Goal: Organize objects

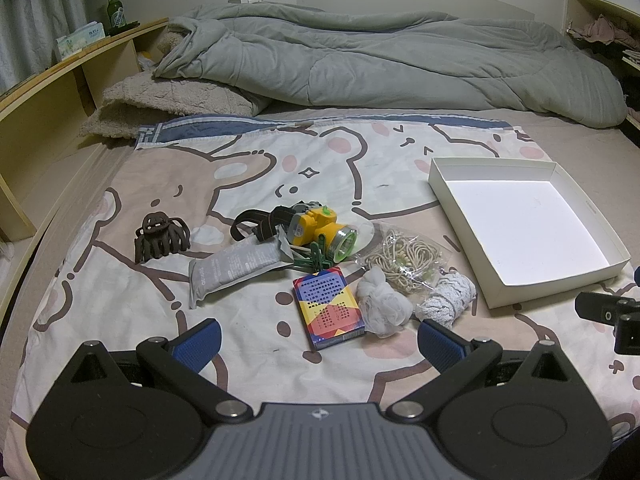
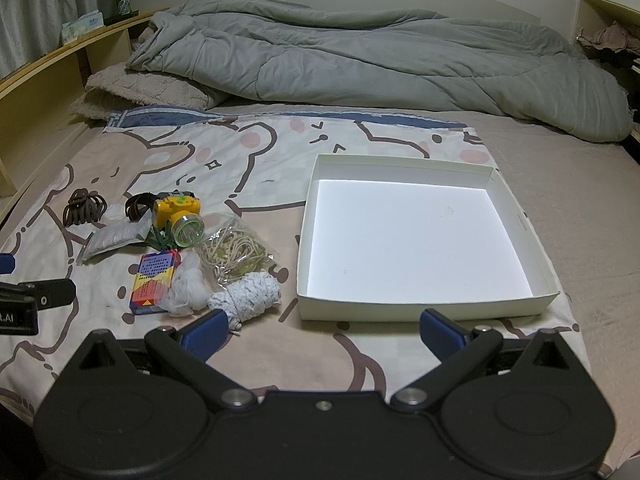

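Hovering above the bed's cartoon-print sheet [image 1: 256,176], both tools were held with jaws released and nothing between them. The left gripper [image 1: 318,342] sat at 6 o'clock in its own view, blue pads spread wide, with the card box [image 1: 328,308] just beyond the gap. The right gripper [image 2: 322,330] was likewise spread, its left pad near the white lace bundle [image 2: 248,294] and its right pad near the front wall of the white tray [image 2: 420,310].

Item layout, left wrist view:
- Brown hair claw [image 1: 160,236] at 9 o'clock of the cluster, apart from the rest.
- Grey foil pouch [image 1: 232,268] lying flat, its far end touching the green clips [image 1: 316,256].
- Yellow headlamp [image 1: 320,228] with dark strap at 12 o'clock of the cluster, lens resting against the clips.
- Clear bag of beige cords [image 1: 408,256] at 2 o'clock of the card box.
- White mesh ball [image 1: 380,304] touching the right side of the card box, with the lace bundle just beside it at 3 o'clock.

The tray lay at 3 o'clock of the cluster, apart from every item, its interior bare. A grey duvet [image 1: 400,52] was bunched across the bed at 12 o'clock. A green bottle [image 1: 115,8] stood upright on the wooden shelf [image 1: 60,68] at 10 o'clock.
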A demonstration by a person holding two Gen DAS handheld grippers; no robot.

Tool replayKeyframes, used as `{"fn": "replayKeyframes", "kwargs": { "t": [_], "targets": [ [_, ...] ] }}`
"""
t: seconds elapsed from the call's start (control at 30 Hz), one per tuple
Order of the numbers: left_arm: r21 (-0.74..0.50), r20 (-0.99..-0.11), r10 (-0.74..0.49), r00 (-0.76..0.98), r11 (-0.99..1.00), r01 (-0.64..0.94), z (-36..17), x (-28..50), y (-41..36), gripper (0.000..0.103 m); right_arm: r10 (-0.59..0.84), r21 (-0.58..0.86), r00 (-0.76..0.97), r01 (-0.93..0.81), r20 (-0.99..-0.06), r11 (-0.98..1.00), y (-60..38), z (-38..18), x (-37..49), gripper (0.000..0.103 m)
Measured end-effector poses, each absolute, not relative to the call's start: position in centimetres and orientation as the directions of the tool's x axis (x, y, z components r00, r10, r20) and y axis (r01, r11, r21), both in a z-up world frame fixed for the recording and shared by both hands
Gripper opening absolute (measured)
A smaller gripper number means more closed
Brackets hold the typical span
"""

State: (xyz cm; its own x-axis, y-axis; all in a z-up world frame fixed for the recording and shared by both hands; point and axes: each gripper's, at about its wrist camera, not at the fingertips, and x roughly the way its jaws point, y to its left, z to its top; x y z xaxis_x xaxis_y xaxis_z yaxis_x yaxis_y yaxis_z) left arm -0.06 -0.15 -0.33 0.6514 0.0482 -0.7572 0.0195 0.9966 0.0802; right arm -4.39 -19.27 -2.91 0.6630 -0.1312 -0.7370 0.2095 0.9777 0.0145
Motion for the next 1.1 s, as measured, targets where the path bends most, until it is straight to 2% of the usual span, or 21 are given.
{"fn": "replayKeyframes", "kwargs": {
  "t": [1.1],
  "targets": [
    [0.052,-0.738,0.013,0.675,0.998,0.038,0.21,-0.16,0.45,0.103,-0.142,0.008,0.671,0.216,-0.728,0.976,-19.25,-2.65,-4.28,0.103]
  ]
}}
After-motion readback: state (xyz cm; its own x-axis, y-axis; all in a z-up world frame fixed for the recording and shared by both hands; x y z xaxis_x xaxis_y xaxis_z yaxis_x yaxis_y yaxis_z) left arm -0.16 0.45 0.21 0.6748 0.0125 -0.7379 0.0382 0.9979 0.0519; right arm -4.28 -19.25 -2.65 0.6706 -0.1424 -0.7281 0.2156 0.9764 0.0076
